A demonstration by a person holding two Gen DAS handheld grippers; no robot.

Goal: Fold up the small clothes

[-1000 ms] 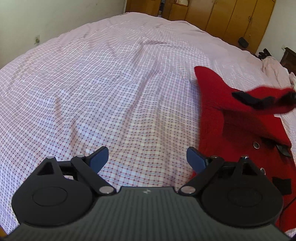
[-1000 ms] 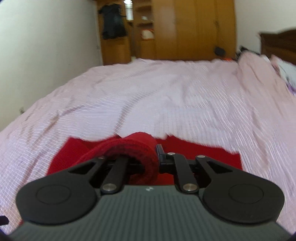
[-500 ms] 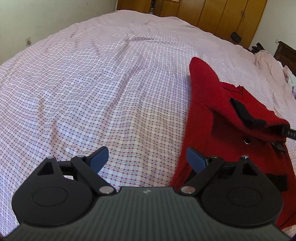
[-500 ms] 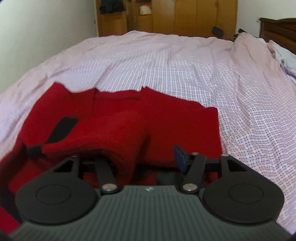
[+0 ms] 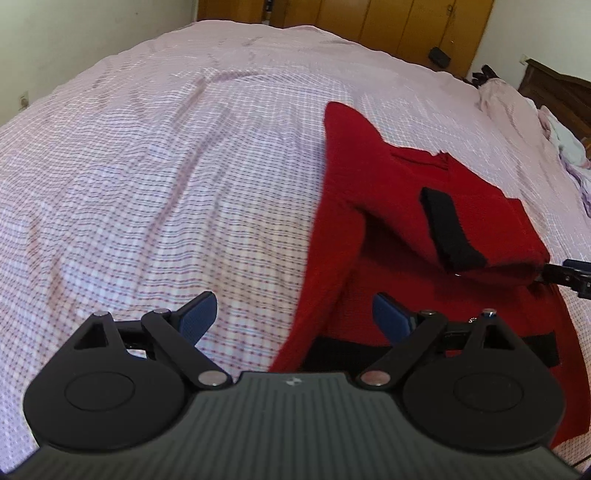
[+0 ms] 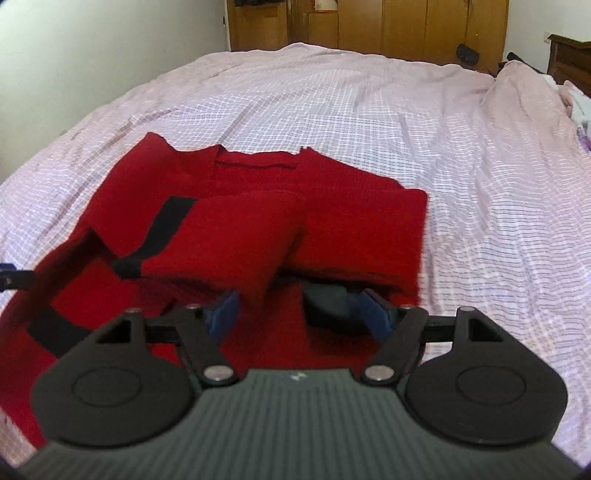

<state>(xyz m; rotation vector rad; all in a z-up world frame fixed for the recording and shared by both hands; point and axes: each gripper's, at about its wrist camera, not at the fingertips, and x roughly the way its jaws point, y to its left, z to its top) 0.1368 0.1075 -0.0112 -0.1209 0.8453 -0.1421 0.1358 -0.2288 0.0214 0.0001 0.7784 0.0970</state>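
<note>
A small red knitted cardigan (image 5: 399, 206) with black trim lies on the checked bedsheet (image 5: 147, 166). One sleeve (image 6: 229, 240) with a black cuff band is folded across its front. My left gripper (image 5: 293, 314) is open and empty, hovering over the cardigan's left edge. My right gripper (image 6: 299, 314) is open just above the cardigan (image 6: 332, 206), with the folded sleeve's end lying loose between and ahead of its blue pads. Its tip shows at the right edge of the left wrist view (image 5: 569, 275).
The pink-and-white checked sheet (image 6: 406, 110) covers a wide bed. Wooden wardrobes (image 6: 406, 26) stand at the far end. A bunched pink blanket (image 5: 517, 107) and a dark wooden headboard (image 5: 557, 92) lie at the right. A white wall (image 6: 92, 55) runs along the left.
My right gripper carried the sleeve across the cardigan, lowered it and opened, letting the sleeve go. The left gripper stayed open and shifted right toward the cardigan's edge.
</note>
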